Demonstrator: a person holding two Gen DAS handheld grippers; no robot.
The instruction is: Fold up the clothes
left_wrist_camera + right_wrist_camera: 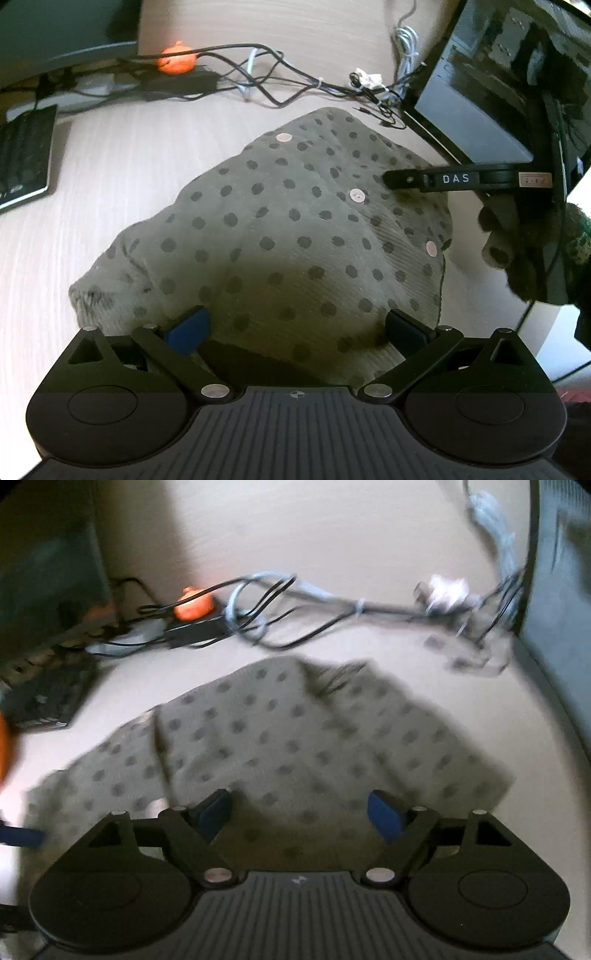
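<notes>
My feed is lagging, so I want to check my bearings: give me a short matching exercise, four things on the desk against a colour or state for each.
Things:
1. garment
2. round object by the cables
3. keyboard
4. left claw

Descriptions:
A. orange
B. open, above the cloth
C. grey-green with dark dots
D. black, at the left edge of the desk

Pairs: 1-C, 2-A, 3-D, 4-B

Matt ribbed cloth garment; pale wood-grain table; glossy black monitor
</notes>
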